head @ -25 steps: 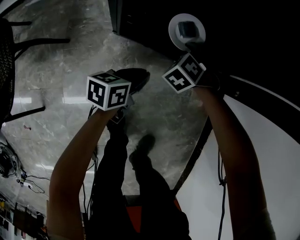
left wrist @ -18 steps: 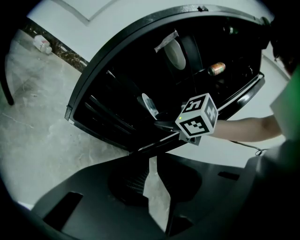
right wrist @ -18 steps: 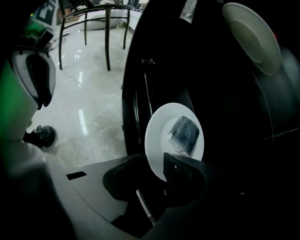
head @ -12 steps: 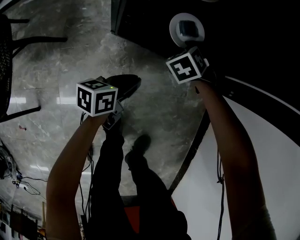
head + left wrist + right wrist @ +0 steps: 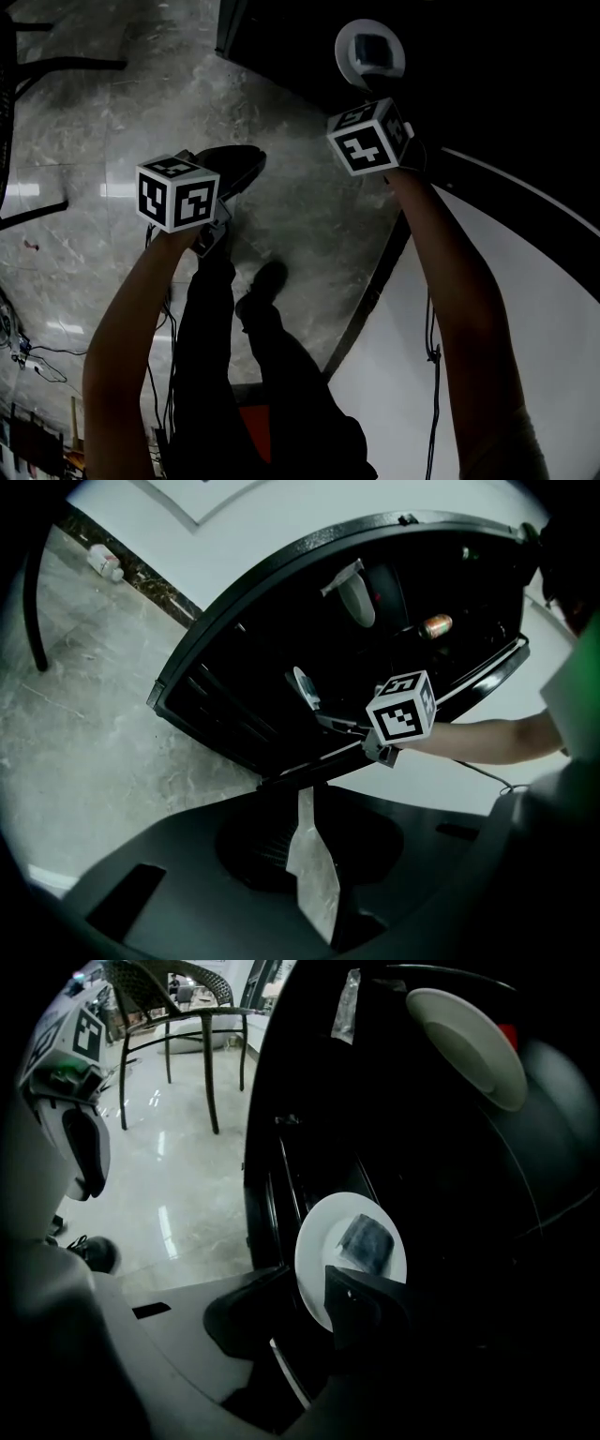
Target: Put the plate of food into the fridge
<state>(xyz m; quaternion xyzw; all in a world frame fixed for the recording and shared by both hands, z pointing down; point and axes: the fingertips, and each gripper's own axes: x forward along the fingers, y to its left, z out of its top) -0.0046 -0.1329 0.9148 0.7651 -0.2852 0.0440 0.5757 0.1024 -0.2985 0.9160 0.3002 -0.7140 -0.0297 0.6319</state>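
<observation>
The white plate carries a dark piece of food and sits inside the dark open fridge. From the head view the plate shows just beyond my right gripper's marker cube. My right gripper has its jaws either side of the plate's near rim. They have just been opening, and the left one stands off the rim. My left gripper hangs away from the fridge over the floor, jaws a narrow slit apart with nothing between them.
A second white dish sits higher in the fridge, with a can deeper inside. A chair stands on the marble floor. A white panel lies on the right. The person's legs and shoes are below.
My left gripper has drifted left and toward me, away from the fridge. The right gripper has rolled slightly and stays by the plate, which has kept its place.
</observation>
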